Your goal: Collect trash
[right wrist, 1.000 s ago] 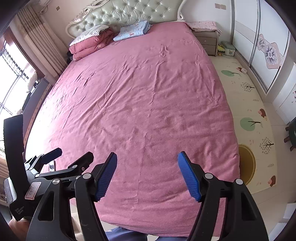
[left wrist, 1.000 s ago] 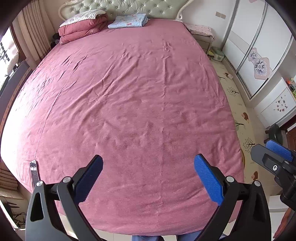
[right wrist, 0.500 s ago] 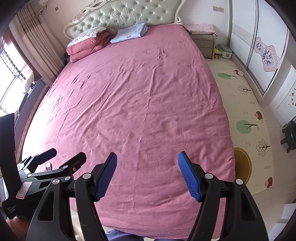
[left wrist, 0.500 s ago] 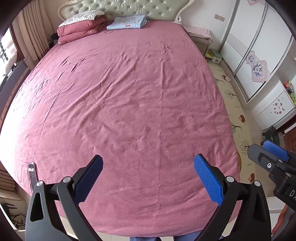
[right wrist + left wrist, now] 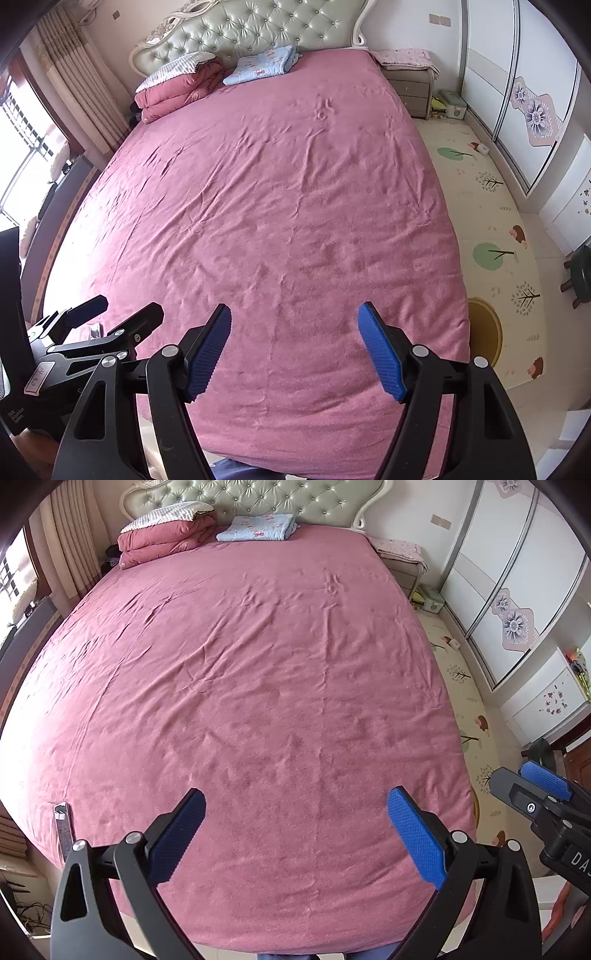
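Left wrist view showed both grippers, left gripper (image 5: 295, 812) and right gripper (image 5: 294, 328), jaws wide and empty, the right's opening, over the pink bedspread (image 5: 258, 683); the only likely trash, a thin silvery strip (image 5: 63, 827) at lower left, could be missed or slide off the edge.

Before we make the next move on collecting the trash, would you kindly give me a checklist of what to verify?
1. Left gripper open and empty: ok.
2. Right gripper empty: ok, its jaws are opening with nothing between them.
3. Candidate trash located: ok, a silvery strip lies near the left edge of the pink bedsheet, at the near end.
4. Strip really is trash: cannot tell, too small to read.
5. Strip lined up between a gripper's jaws: not ok, it lies off to the left of both.
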